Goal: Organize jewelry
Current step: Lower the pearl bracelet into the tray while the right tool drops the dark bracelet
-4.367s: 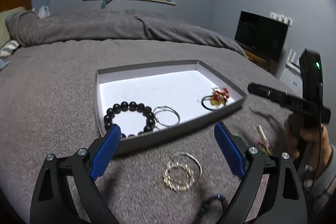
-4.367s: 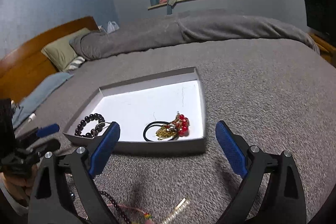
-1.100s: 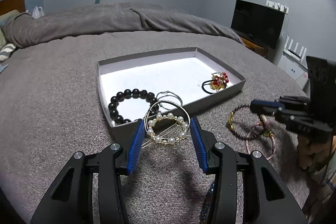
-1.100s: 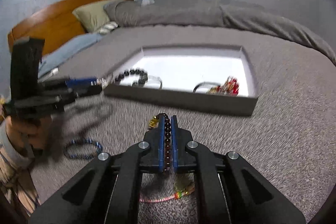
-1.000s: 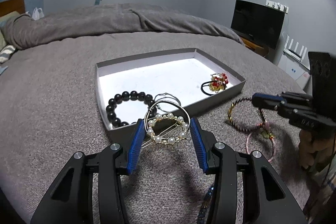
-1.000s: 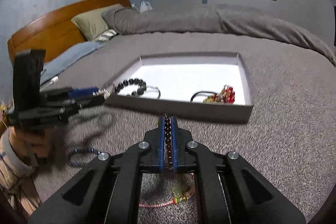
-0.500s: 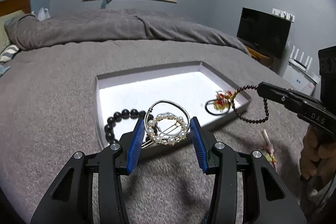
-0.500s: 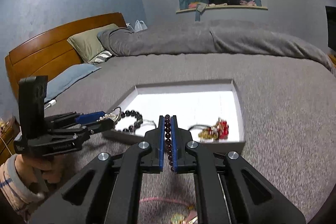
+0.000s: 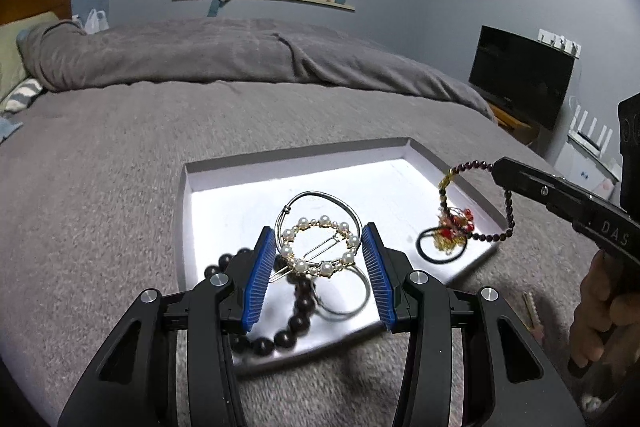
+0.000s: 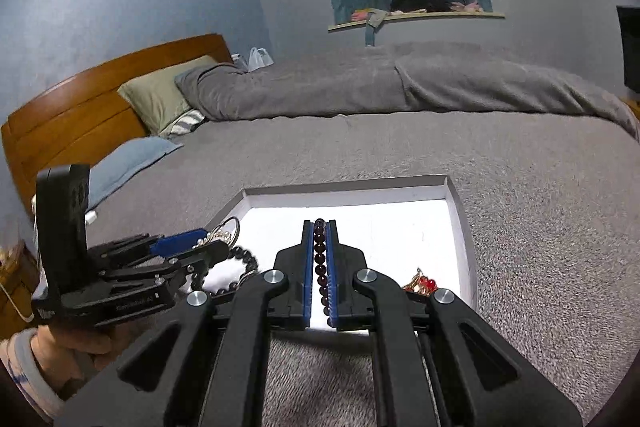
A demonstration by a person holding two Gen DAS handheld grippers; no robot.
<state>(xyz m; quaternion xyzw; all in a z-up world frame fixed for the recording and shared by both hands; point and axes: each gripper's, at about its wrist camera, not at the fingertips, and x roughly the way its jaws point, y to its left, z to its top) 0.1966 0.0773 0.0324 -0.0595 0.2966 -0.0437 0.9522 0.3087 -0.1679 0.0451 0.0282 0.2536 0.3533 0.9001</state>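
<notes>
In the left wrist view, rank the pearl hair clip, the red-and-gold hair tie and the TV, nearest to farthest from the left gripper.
1. pearl hair clip, between the left gripper pads.
2. red-and-gold hair tie, right side of the tray.
3. TV, far right by the wall.

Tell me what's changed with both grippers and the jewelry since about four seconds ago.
Both were empty and open then. Now the left gripper is closed on the pearl hair clip and thin silver bangle, lifted off the blanket and carried over the tray. The right gripper has pinched the dark red bead bracelet and brought it over the tray's right side. The black bead bracelet and red-and-gold hair tie stayed in the tray.
</notes>
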